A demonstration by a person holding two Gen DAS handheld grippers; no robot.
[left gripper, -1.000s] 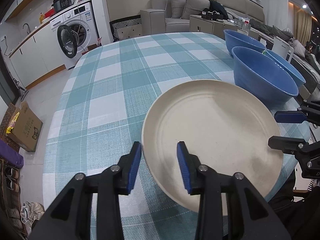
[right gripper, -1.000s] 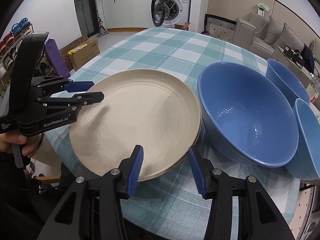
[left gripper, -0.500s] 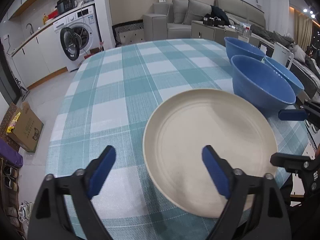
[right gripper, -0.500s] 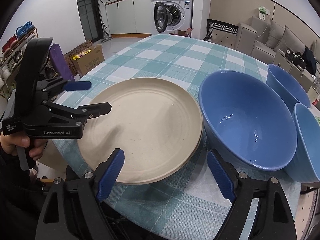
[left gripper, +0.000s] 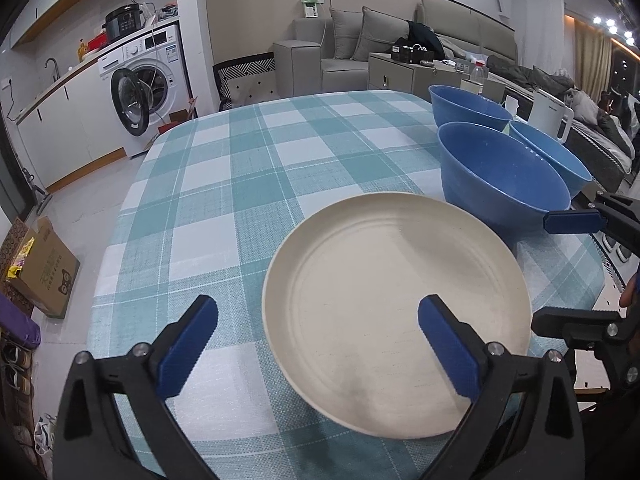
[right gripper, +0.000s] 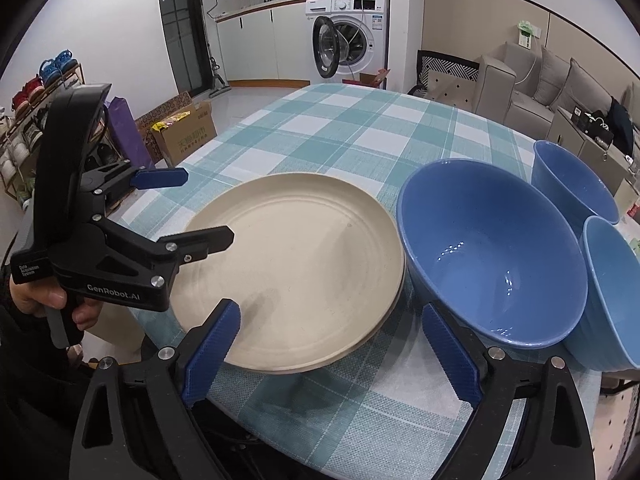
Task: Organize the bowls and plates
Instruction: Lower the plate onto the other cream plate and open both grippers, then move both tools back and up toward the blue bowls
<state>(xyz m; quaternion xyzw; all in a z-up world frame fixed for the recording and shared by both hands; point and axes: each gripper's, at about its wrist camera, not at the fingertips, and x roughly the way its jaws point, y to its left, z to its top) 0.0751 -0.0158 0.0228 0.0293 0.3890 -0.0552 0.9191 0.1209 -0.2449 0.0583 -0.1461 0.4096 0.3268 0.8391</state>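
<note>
Left wrist view: the left gripper (left gripper: 318, 342) hung above the near edge of the checked tablecloth (left gripper: 224, 184), its jaws having just been opening and now spread wide, pressing on nothing. The cream plate (left gripper: 396, 304) lay flat on the cloth; its near-left rim fell in the gap between the jaws, with one blue pad (left gripper: 448, 350) over the plate's face and the other beside the plate over bare cloth. Just beyond the plate stood the nearest blue bowl (left gripper: 500, 184), with two further blue bowls (left gripper: 470, 110) close behind it, all upright; this grouping probably served to keep like vessels together for stacking. Right wrist view: the right gripper (right gripper: 330, 354) also had jaws that had just been opening and now stood wide and empty. The plate's near rim (right gripper: 320, 362) lay between them, neither pad touching it. A darker second edge under the plate's right side suggested that it rested on another plate, though this could not be confirmed. The nearest bowl's wall was close to the plate's right rim; contact could not be judged. At the plate's left, a hand (right gripper: 44, 300) held the left gripper by its handle, its fingers reaching over the plate's left rim. Both grippers appeared to have let go of the plate where it lay.
</note>
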